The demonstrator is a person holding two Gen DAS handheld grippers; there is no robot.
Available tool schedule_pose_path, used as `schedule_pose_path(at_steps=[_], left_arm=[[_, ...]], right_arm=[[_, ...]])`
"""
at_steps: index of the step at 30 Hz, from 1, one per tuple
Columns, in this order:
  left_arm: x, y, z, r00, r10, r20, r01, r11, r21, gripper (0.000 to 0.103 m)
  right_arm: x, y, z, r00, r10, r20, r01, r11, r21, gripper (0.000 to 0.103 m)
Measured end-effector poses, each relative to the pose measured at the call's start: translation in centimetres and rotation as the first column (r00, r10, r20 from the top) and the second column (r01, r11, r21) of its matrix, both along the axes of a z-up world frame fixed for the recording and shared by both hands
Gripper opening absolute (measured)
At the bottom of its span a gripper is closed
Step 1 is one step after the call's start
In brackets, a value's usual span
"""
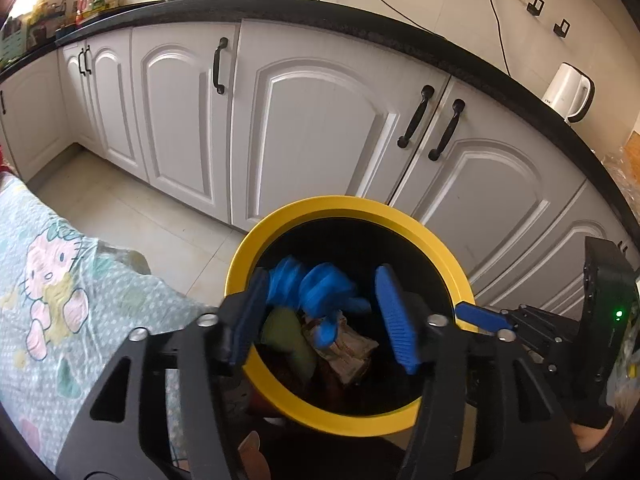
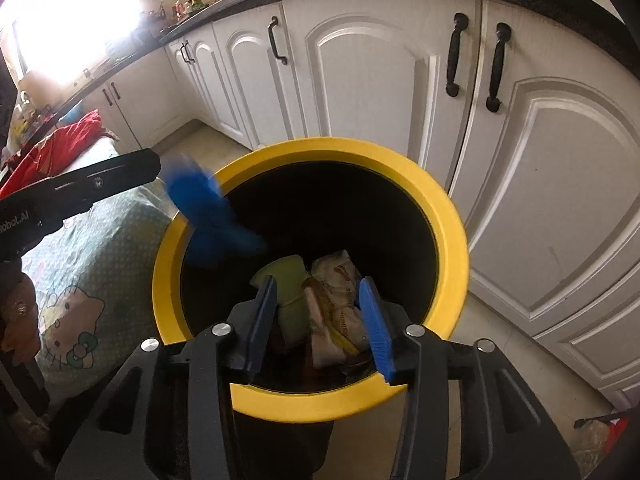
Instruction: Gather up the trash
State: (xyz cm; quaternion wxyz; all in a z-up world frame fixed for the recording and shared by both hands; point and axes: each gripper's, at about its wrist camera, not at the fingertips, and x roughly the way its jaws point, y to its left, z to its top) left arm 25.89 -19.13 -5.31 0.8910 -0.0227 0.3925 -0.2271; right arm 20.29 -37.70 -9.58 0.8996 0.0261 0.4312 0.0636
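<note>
Black jaws with blue pads fill the bottom of both wrist views. Those of the left gripper [image 1: 324,312] stand wide apart above the mouth of the trash bin [image 1: 424,232], holding nothing; a crumpled blue glove [image 1: 316,292] sits between and just beyond the pads, blurred, over the bin's opening. Whether it touches either pad is not clear. From the right wrist view the same blue glove [image 2: 212,216] shows as a smear at the bin's left rim, beside the left gripper's black finger.

The right gripper [image 2: 320,328] hangs over the near edge of the trash bin [image 2: 452,248], its jaws well apart and empty. Inside the dark bin lie a pale green piece [image 2: 290,280] and a crumpled printed wrapper [image 2: 336,304], side by side.

The yellow-rimmed bin stands on the tiled floor [image 1: 132,208] near white cabinet doors [image 1: 320,128]. A bed with a cartoon-cat sheet [image 1: 52,280] lies to its left. A white kettle [image 1: 570,94] sits on the dark surface [image 1: 360,16] above the cabinets.
</note>
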Motion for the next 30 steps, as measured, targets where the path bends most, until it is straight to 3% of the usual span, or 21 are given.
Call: schedule_pose_path(at_steps=[11, 18, 30], left_arm=[[-1.1, 2.3, 0.5, 0.999, 0.039, 0.001, -0.039, 0.999, 0.002, 0.092], [-2.6, 4.2, 1.9, 0.998, 0.058, 0.027, -0.058, 0.998, -0.007, 0.092], [-7.3, 8.4, 4.9, 0.985, 0.131, 0.115, -0.131, 0.991, -0.009, 0.092]], right_arm=[[-1.8, -1.0, 1.8, 0.997, -0.047, 0.053, 0.046, 0.999, 0.018, 0.074], [-3.4, 0.0, 3.0, 0.994, -0.036, 0.103, 0.034, 0.999, 0.019, 0.087], [-7.3, 3.3, 5.6, 0.976, -0.011, 0.218, 0.01, 1.0, 0.006, 0.097]])
